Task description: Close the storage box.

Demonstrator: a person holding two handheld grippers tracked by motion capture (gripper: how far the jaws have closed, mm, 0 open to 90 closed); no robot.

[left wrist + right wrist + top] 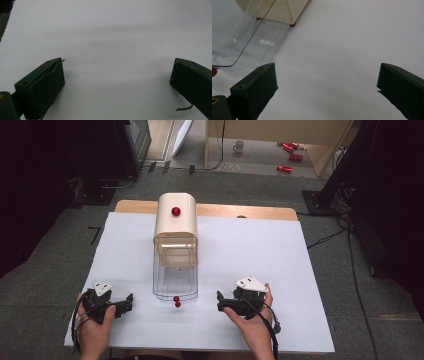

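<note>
Both grippers rest low at the near edge of the counter, one in each of the person's hands. The left gripper (129,301) sits at the near left with its black jaws pointing right; in the left gripper view its two blocky matte jaws stand wide apart over bare white surface, nothing between them, and a thin loose strand (184,108) curls beside the right-hand jaw. The right gripper (220,301) sits at the near right with its jaws pointing left toward the middle; in the right gripper view its jaws are likewise spread wide and empty. Each gripper carries one flat, pale three-cornered plate on top and a dark cable trailing back along the wrist.

The counter (250,255) is the largest thing: a rectangular top covered by a smooth white sheet, with a strip of wood showing along the far edge. On it, just left of centre, stands one cream-coloured box (175,222) with a rounded, glossy top and one round red knob (176,211) on it. From its front a clear plastic drawer (175,280) with a curved front edge extends toward the person; its transparent walls and rounded corner show at the upper left of the right gripper view (239,37). Two small red balls (177,301) lie touching each other just at the drawer's front edge, between the two grippers and apart from both.

On the grey floor beyond the counter lie several red cans (290,155) and one pale mug (238,146).
</note>
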